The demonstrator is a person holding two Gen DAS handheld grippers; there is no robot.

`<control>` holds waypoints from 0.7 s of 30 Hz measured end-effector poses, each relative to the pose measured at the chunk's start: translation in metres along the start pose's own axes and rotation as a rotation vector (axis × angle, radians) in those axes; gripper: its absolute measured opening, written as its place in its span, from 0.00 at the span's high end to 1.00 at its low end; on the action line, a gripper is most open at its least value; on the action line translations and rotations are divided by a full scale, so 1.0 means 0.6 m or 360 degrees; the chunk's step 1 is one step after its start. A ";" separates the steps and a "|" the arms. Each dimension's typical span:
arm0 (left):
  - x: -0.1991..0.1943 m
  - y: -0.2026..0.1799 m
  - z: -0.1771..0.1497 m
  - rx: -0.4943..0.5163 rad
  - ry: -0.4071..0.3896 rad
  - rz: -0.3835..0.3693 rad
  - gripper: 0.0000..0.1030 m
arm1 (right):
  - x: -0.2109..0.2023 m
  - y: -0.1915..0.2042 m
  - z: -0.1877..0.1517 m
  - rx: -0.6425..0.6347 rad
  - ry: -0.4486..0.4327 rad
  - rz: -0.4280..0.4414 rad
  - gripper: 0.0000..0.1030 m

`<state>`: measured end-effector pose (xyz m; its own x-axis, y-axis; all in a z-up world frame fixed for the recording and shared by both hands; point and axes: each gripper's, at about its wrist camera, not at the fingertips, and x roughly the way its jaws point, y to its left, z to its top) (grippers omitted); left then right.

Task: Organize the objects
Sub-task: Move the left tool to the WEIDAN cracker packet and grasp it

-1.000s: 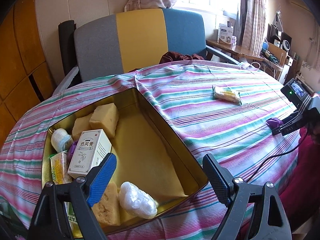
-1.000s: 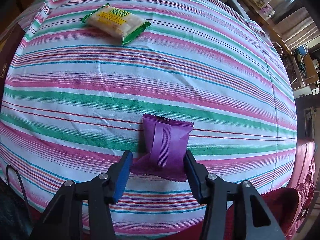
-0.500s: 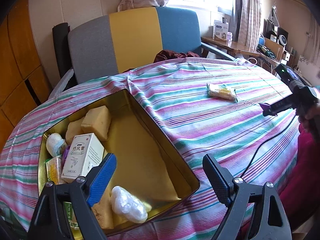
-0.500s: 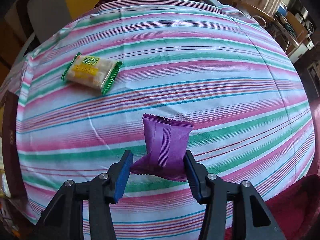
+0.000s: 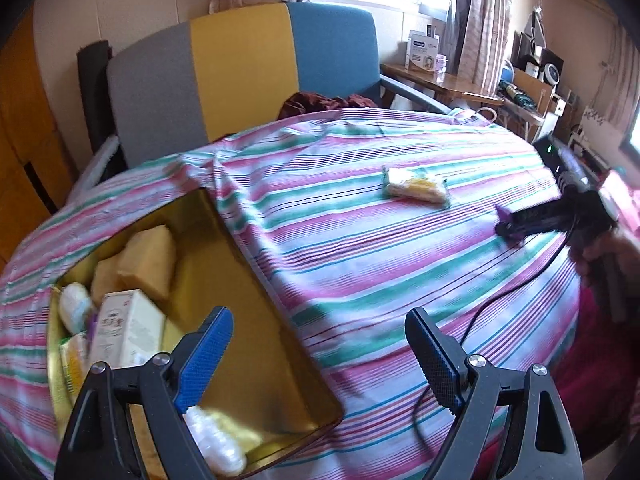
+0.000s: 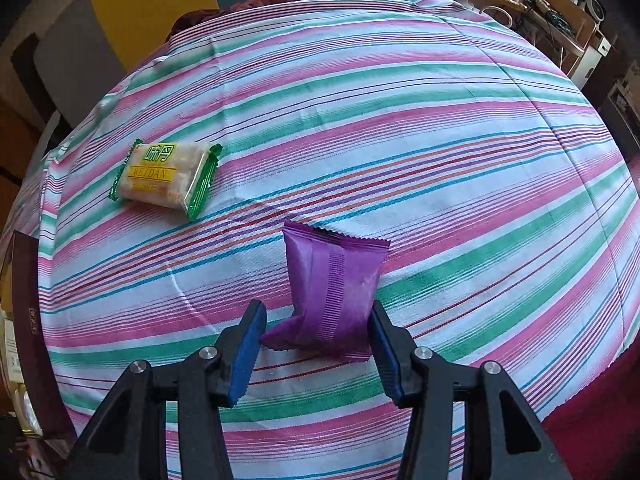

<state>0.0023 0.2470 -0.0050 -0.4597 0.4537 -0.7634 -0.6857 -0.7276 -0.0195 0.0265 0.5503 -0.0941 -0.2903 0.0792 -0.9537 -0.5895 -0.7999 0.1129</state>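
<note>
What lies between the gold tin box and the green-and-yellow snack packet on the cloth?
Only bare striped tablecloth lies between the gold tin box and the green-and-yellow snack packet, in the left wrist view.

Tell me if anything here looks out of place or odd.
One snack pack lies loose on the striped cloth, outside the gold tin where the other items sit. The right tool holds a purple packet. Nothing looks spilled or damaged.

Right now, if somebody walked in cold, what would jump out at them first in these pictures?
Probably the purple snack packet pinched in the right gripper above the striped tablecloth. Next, the green-edged cracker pack lying alone on the cloth to its left. In the left wrist view, the gold tin, partly filled, sits under the open left gripper.
</note>
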 end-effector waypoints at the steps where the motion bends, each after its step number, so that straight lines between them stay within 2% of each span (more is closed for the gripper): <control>1: 0.003 -0.003 0.009 -0.0016 0.0006 -0.0027 0.14 | -0.001 0.000 0.000 0.0005 -0.0003 0.0005 0.50; 9: 0.070 -0.044 0.082 -0.0123 0.0136 -0.0195 0.14 | -0.009 -0.009 -0.008 0.0054 -0.0002 0.0045 0.50; 16: 0.169 -0.087 0.124 -0.0285 0.0360 -0.0334 0.15 | 0.006 -0.046 0.015 0.0070 -0.0014 0.0078 0.50; 21: 0.231 -0.114 0.158 -0.0393 0.0459 -0.0371 0.15 | 0.022 -0.035 0.024 0.0092 0.0003 0.0095 0.50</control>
<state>-0.0681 0.4082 -0.0482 -0.1087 0.4833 -0.8687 -0.5808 -0.7401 -0.3391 0.0243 0.5767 -0.1048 -0.3249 0.0311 -0.9452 -0.6135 -0.7676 0.1856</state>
